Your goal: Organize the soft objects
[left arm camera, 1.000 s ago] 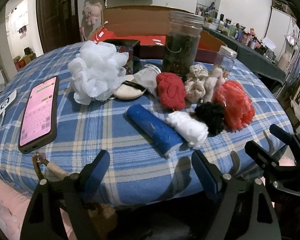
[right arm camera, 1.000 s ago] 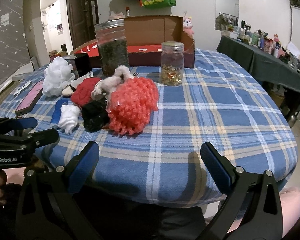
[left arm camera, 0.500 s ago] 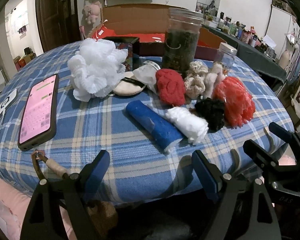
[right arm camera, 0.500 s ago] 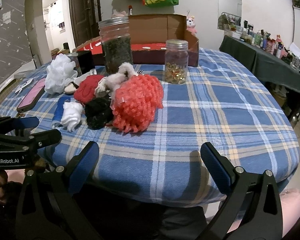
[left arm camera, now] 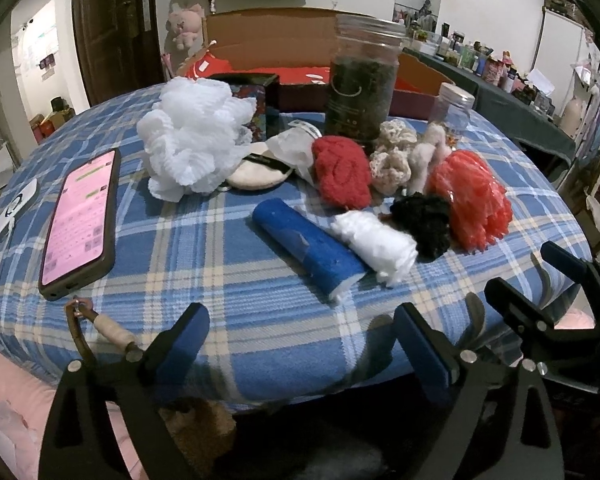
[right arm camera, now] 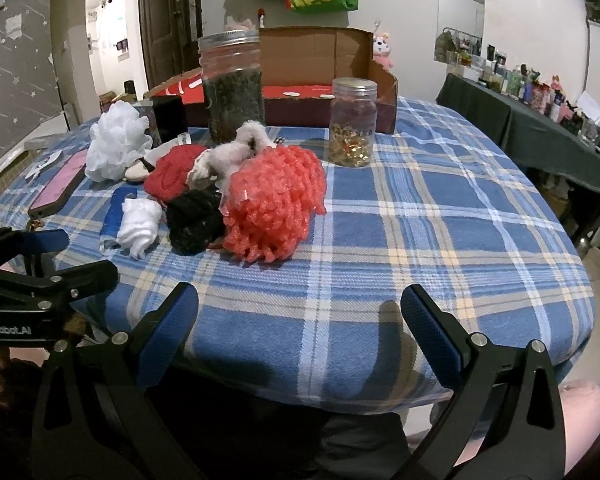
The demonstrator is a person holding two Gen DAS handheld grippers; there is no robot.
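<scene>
Soft objects lie in a loose cluster on the blue plaid tablecloth [left arm camera: 228, 264], left of centre from the right wrist view: a white mesh bath pouf [left arm camera: 192, 142] at far left, a rolled blue cloth [left arm camera: 308, 246], a small white fluffy roll [left arm camera: 376, 240], a black knitted bundle [left arm camera: 422, 220], a red knitted bundle [left arm camera: 342, 170], cream crocheted pieces [left arm camera: 394, 154] and a large coral-red mesh pouf [right arm camera: 276, 196].

I judge all of these light, compressible and non-fragile. They will deform under the pads, so I would grip through the middle of each body, not a loose edge. The mesh poufs may snag or spring back. The blue roll could unroll unless taken across its width.

Left gripper [left arm camera: 302, 340]: its jaws have just been opening and now stand wide, nothing between them, hanging over the near table edge. Right gripper [right arm camera: 300, 320]: jaws likewise wide apart, empty, touching nothing. The two glass jars behind the cluster are rigid; I would avoid knocking them.
</scene>
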